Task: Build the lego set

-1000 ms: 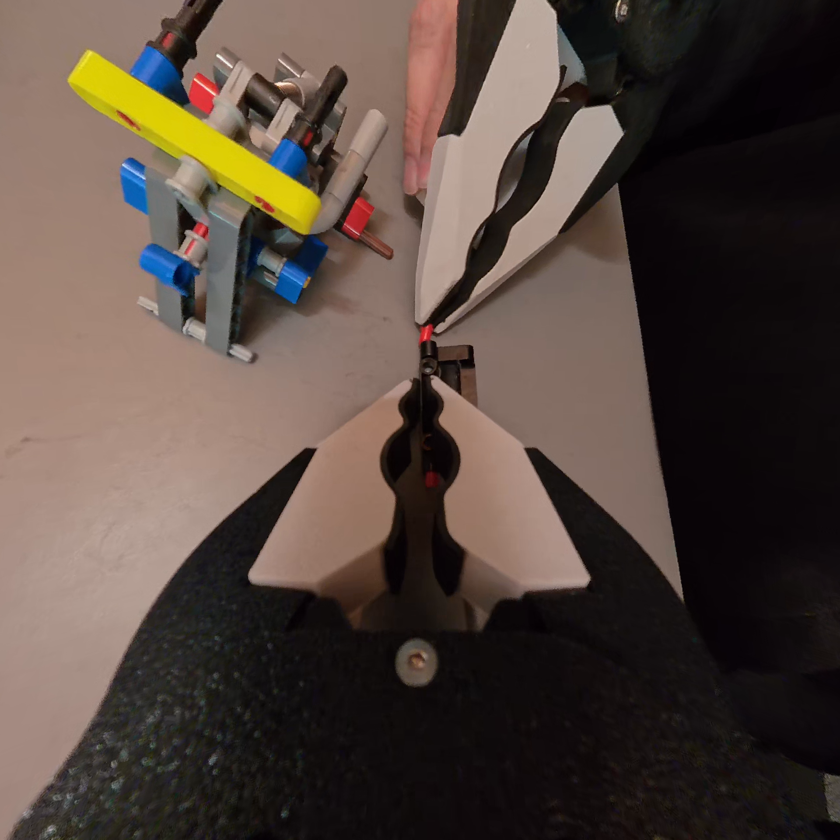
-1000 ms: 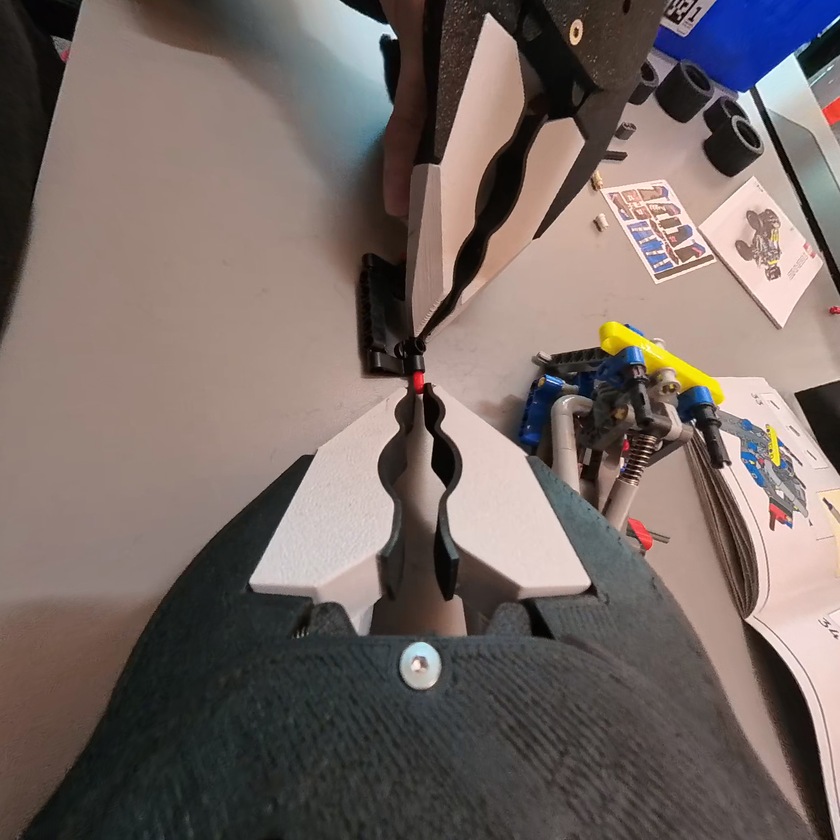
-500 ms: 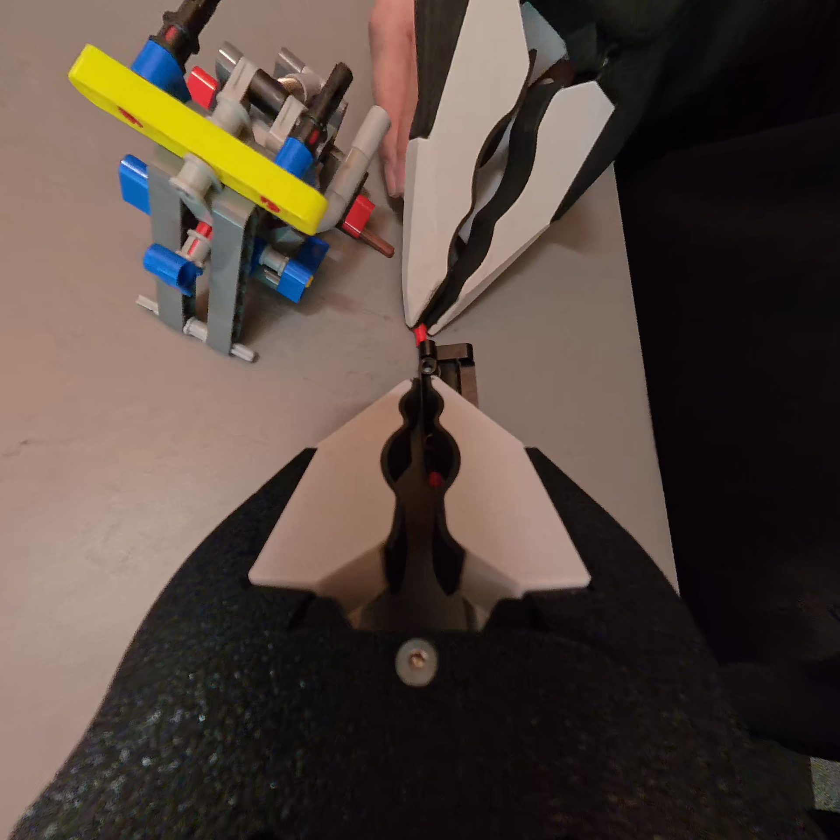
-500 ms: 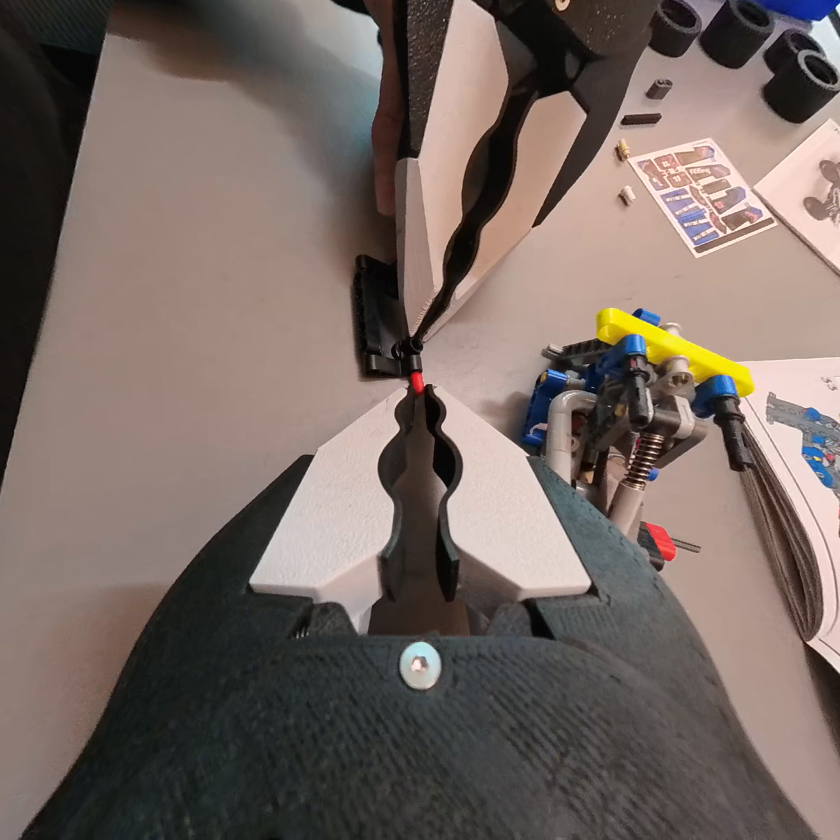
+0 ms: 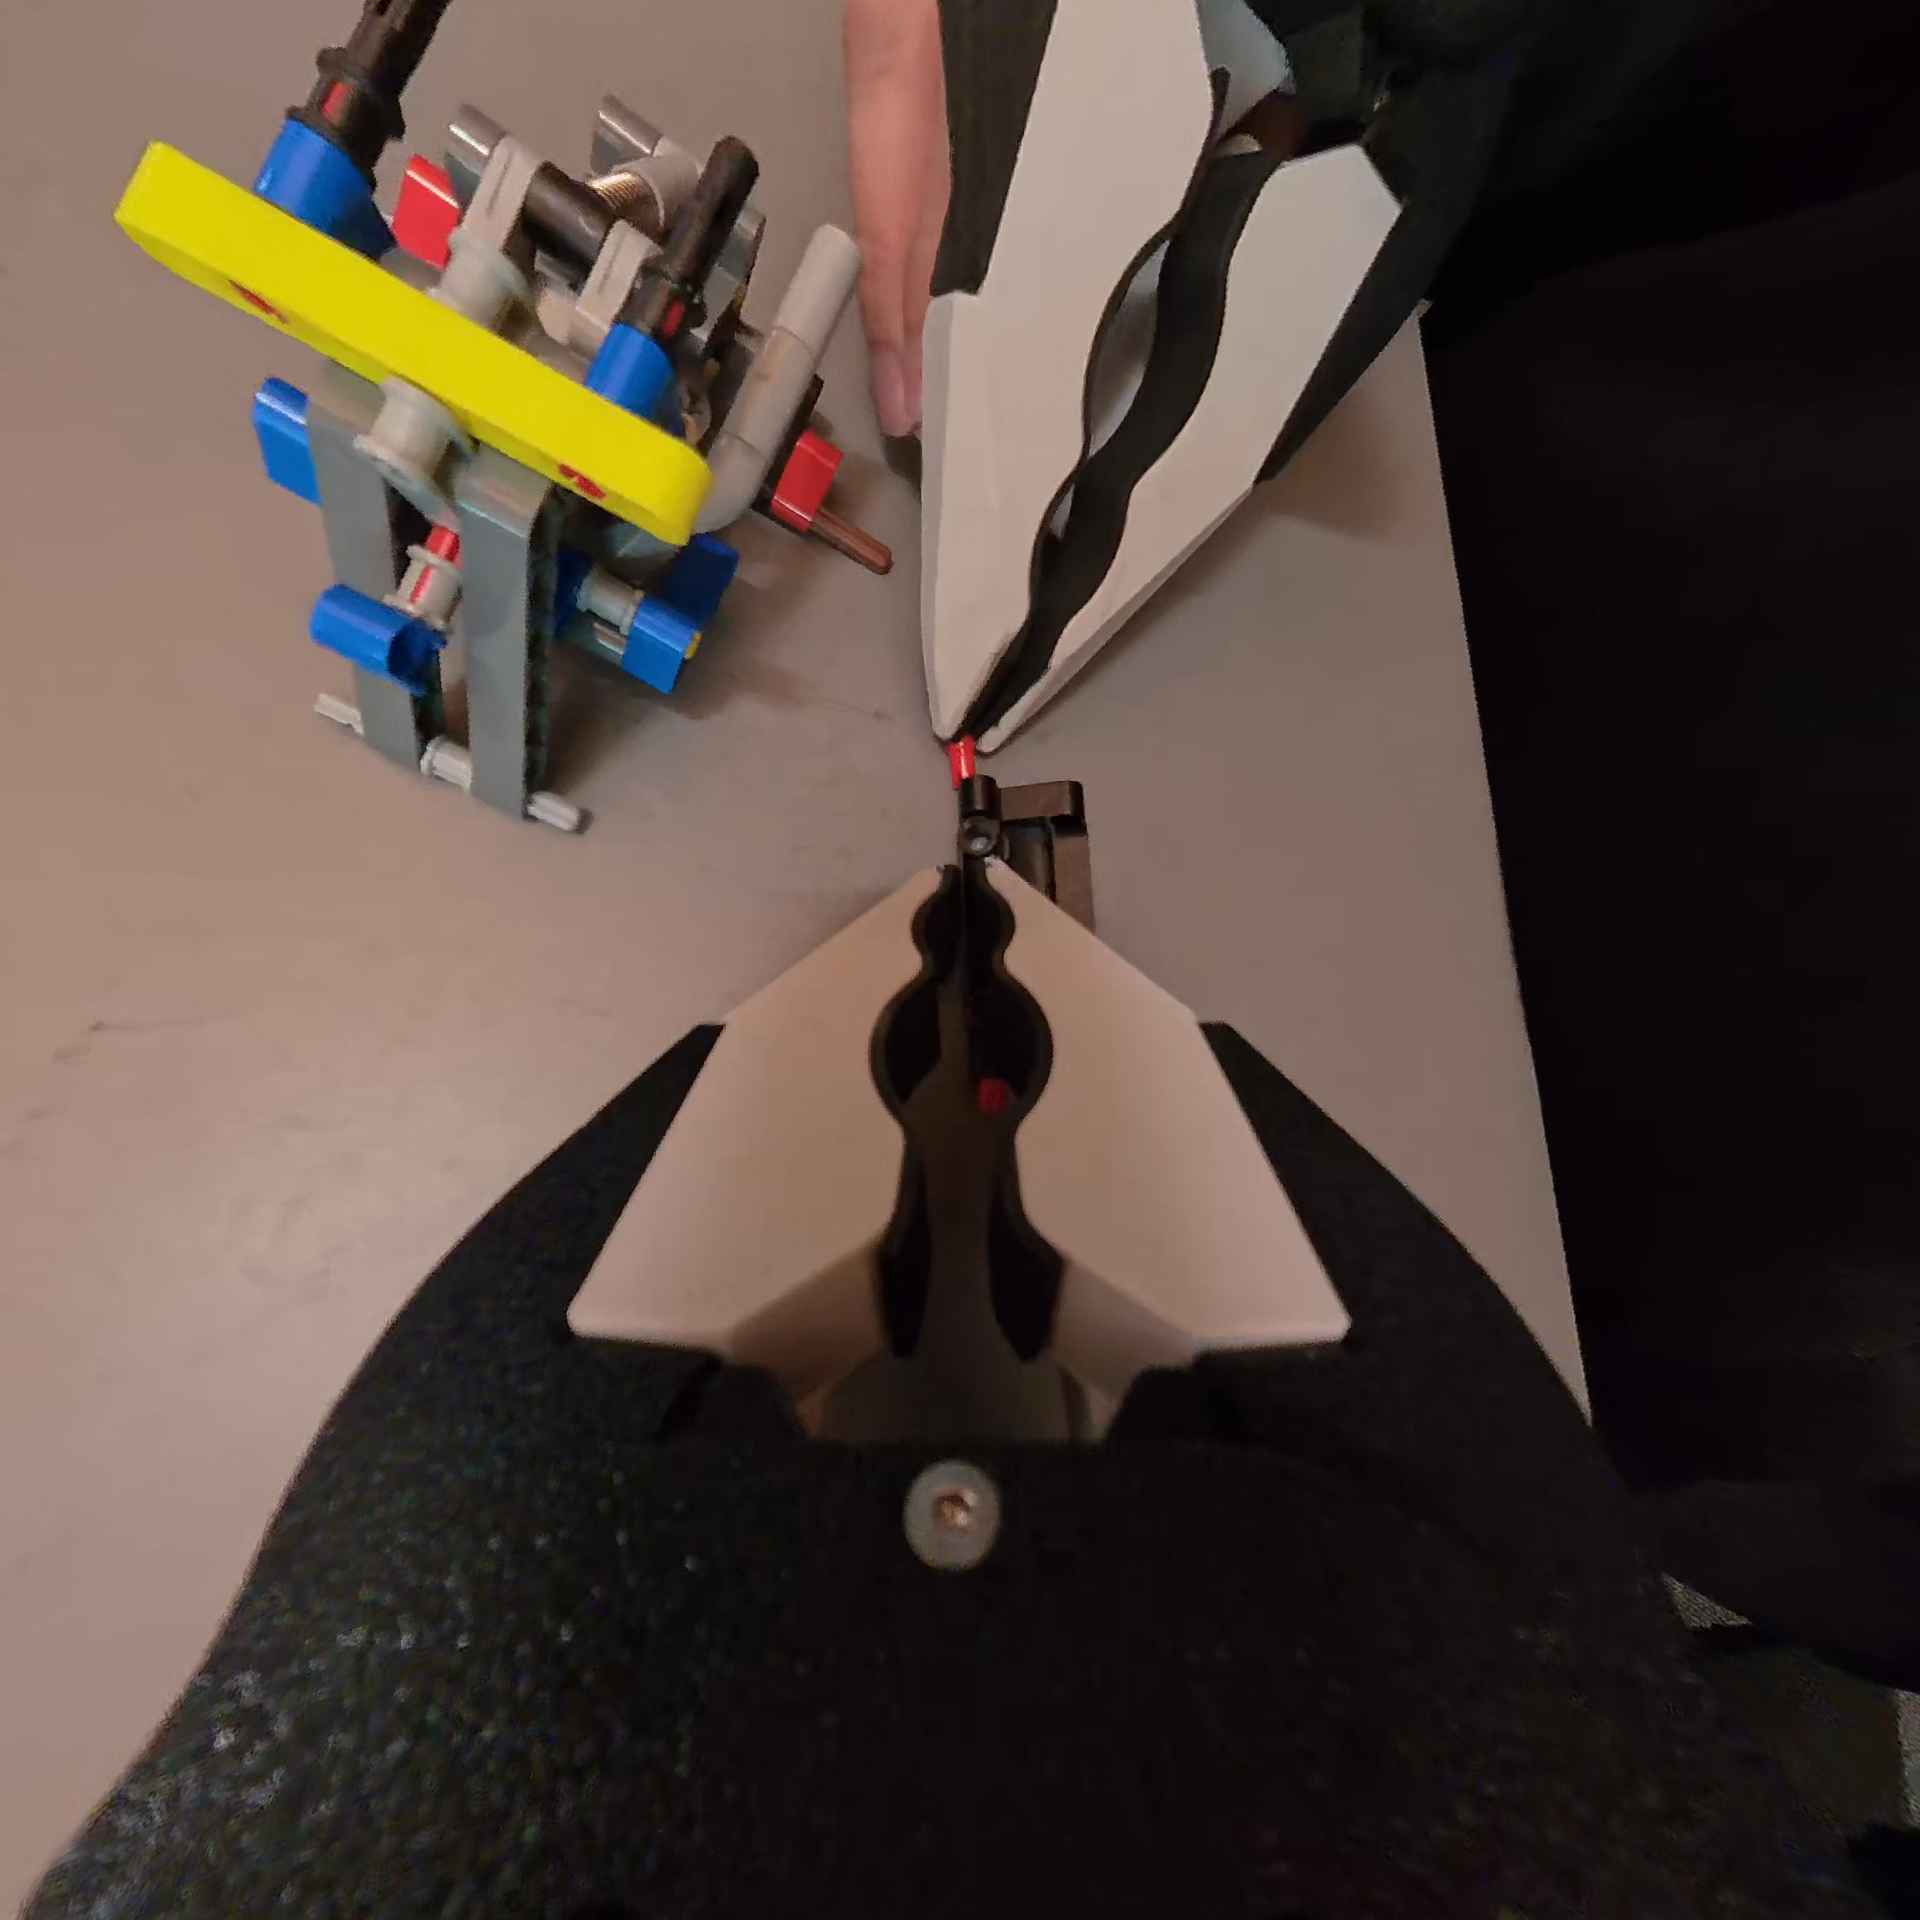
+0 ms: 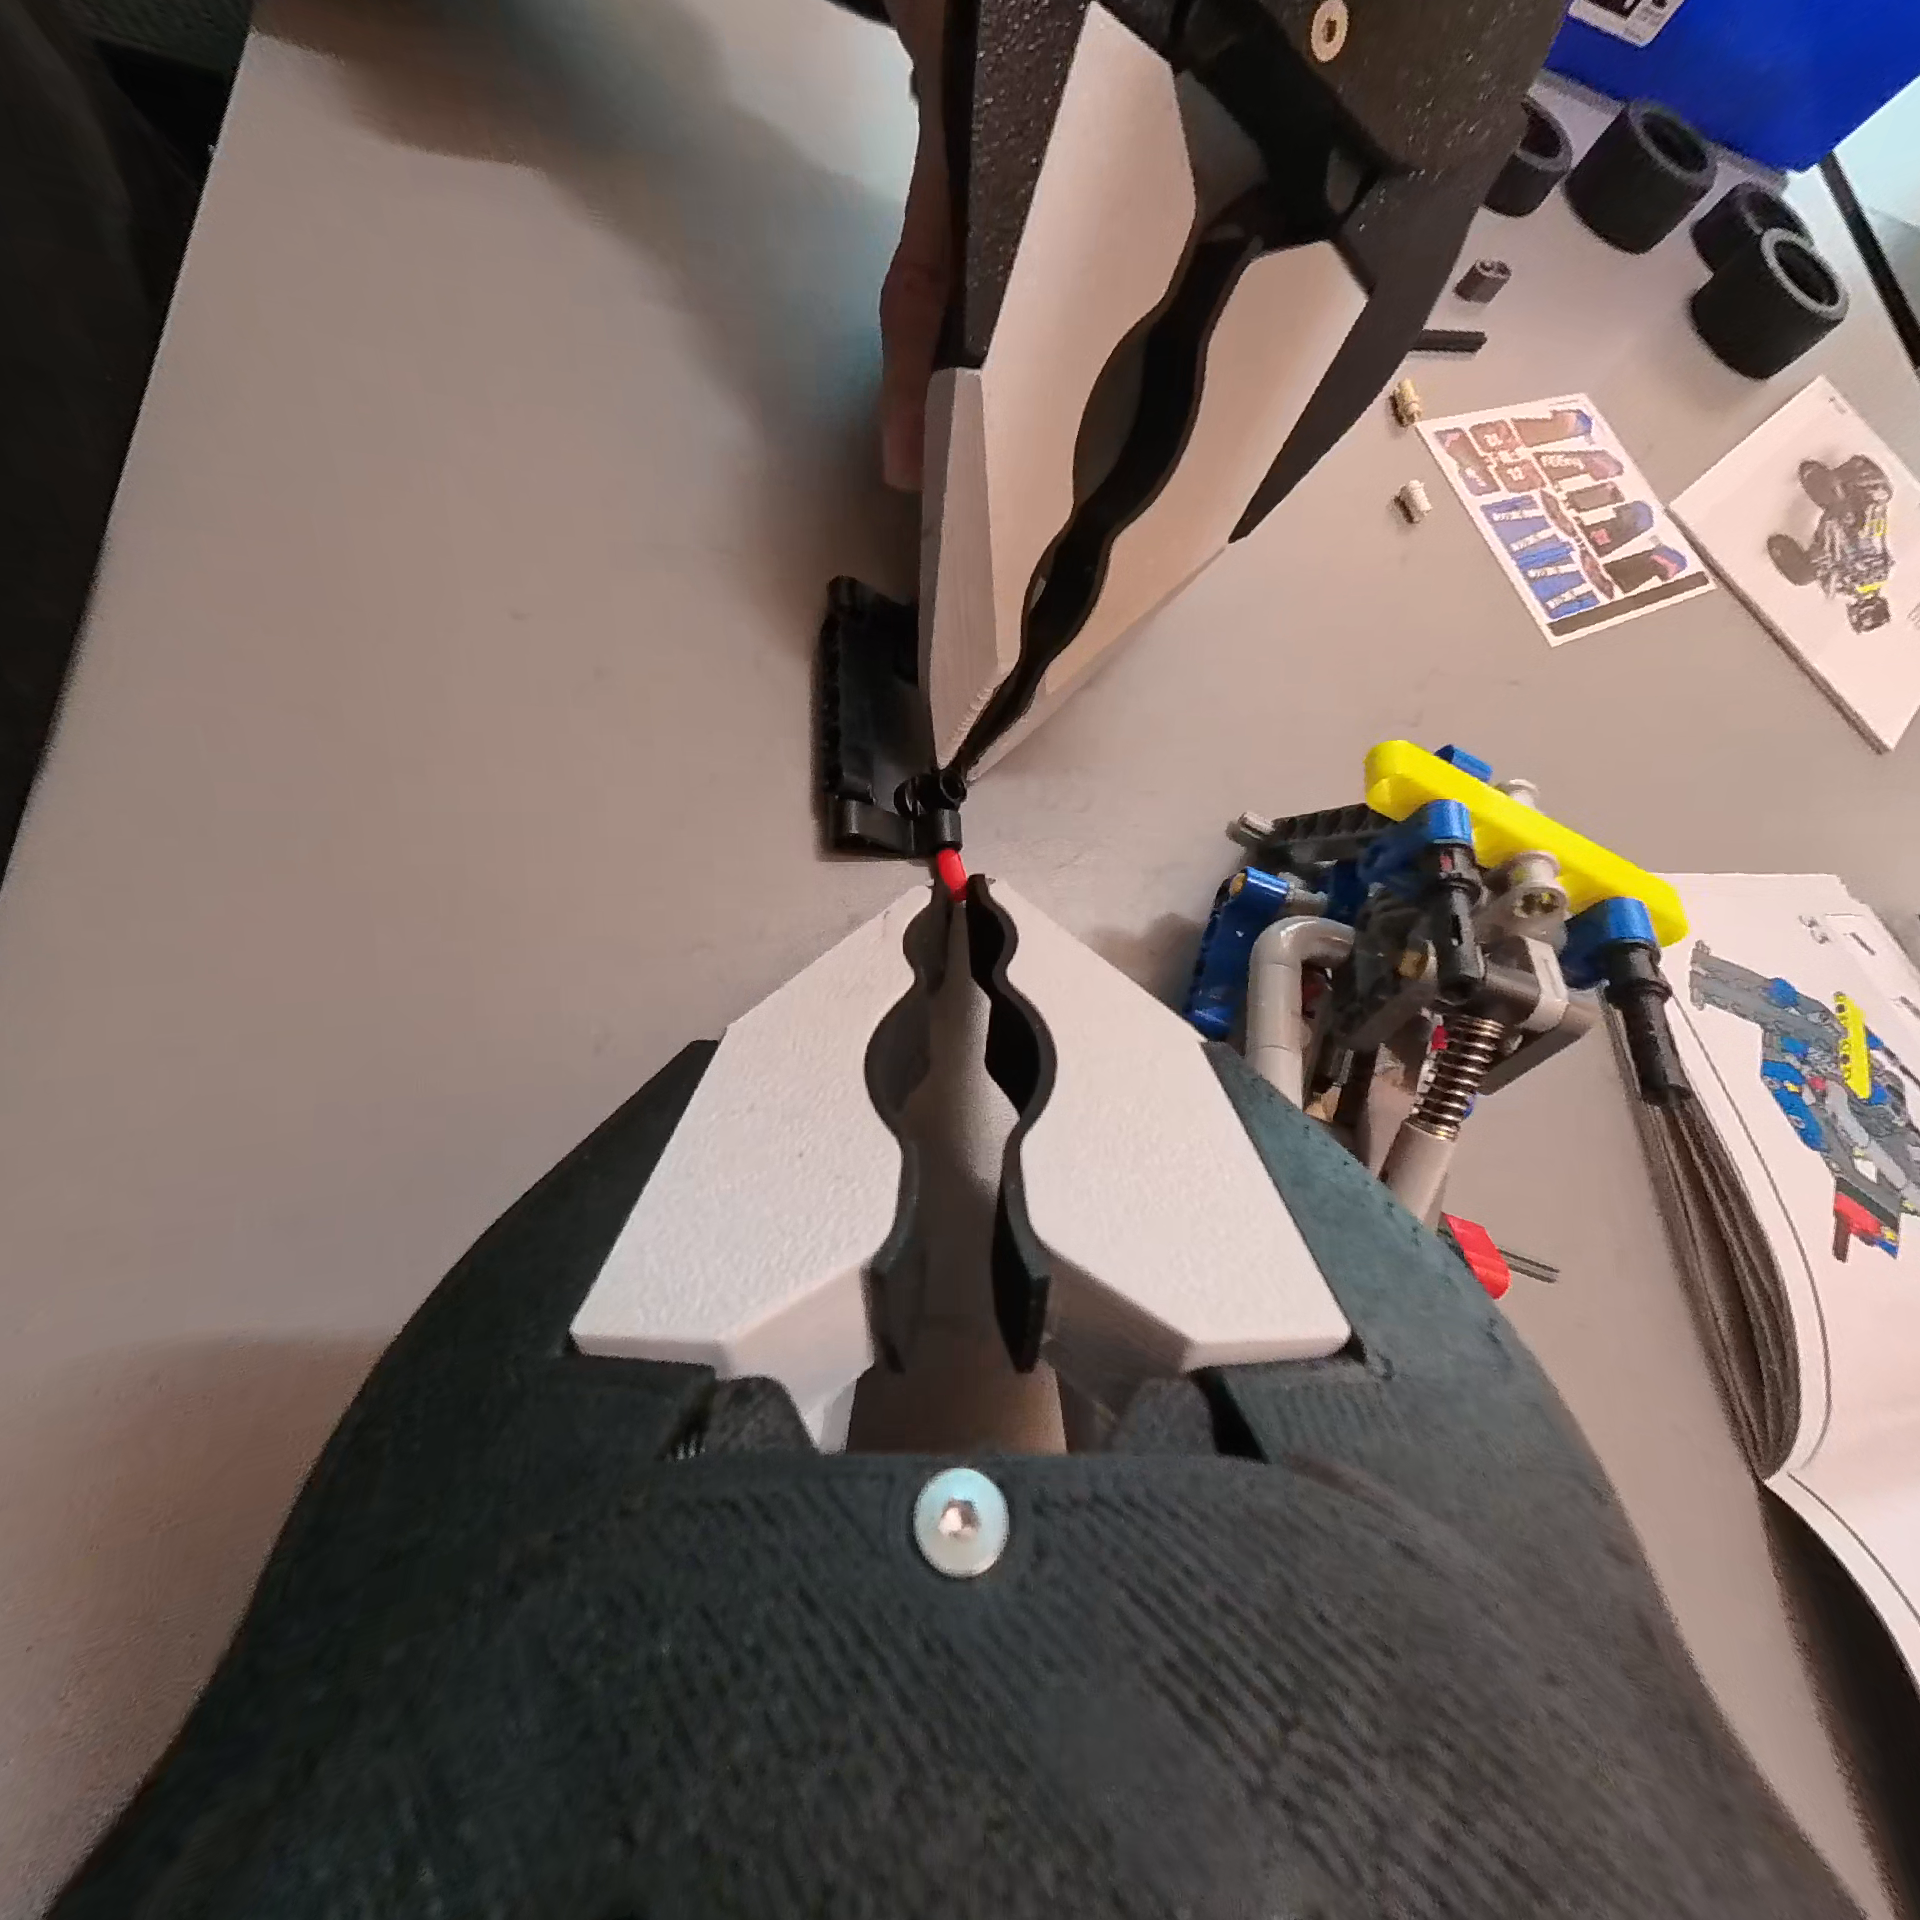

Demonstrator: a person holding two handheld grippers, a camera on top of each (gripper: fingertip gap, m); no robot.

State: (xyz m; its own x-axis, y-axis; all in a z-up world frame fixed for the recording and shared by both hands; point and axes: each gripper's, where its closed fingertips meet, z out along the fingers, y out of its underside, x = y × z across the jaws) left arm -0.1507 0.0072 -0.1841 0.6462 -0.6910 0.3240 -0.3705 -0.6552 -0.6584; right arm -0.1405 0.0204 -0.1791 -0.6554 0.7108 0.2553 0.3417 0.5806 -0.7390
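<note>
Red pin (image 6: 947, 869), pinched by the right gripper (image 6: 958, 896) at frame centre, could slip askew from the black connector (image 5: 977, 812) clamped in the left gripper (image 5: 968, 871).

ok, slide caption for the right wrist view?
Two shut tools meet tip to tip: right tool pinches red pin, left tool a black connector.

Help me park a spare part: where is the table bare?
Bare grey table left of the black beam, toward the near edge. Crowded on the right: brick assembly, open booklet, sticker sheet, black tyres.
</note>
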